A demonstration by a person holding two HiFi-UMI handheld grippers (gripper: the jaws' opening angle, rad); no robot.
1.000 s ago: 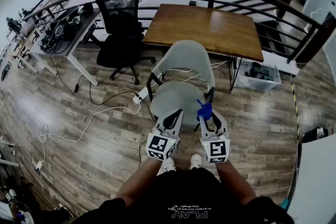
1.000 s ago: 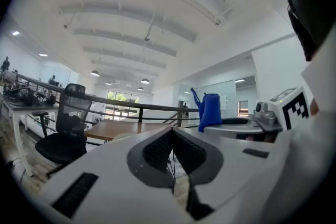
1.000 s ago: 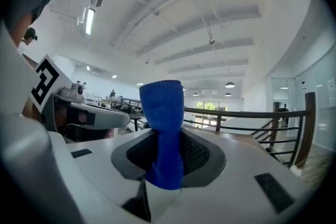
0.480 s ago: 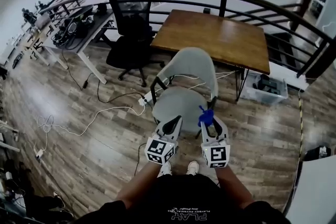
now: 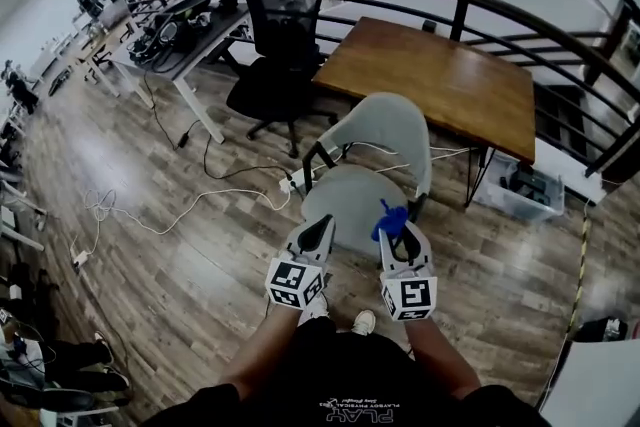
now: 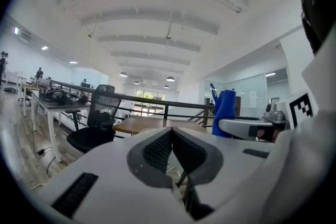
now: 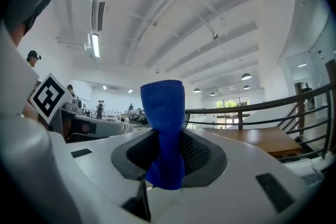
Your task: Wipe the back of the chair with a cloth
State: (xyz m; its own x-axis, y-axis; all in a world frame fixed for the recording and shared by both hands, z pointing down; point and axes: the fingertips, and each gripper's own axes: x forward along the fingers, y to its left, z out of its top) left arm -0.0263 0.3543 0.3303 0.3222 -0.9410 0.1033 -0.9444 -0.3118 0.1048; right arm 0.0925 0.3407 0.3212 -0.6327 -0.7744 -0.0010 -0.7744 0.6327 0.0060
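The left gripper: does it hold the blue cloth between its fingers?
No, the left gripper is closed with nothing in it; the blue cloth is pinched by the right gripper.

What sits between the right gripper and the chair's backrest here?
Only the chair's grey seat, in the head view. The right gripper, shut on the blue cloth, is at the seat's near edge; the backrest rises at the far side.

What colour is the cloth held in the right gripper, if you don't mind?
The cloth is solid blue, clearest in the right gripper view.
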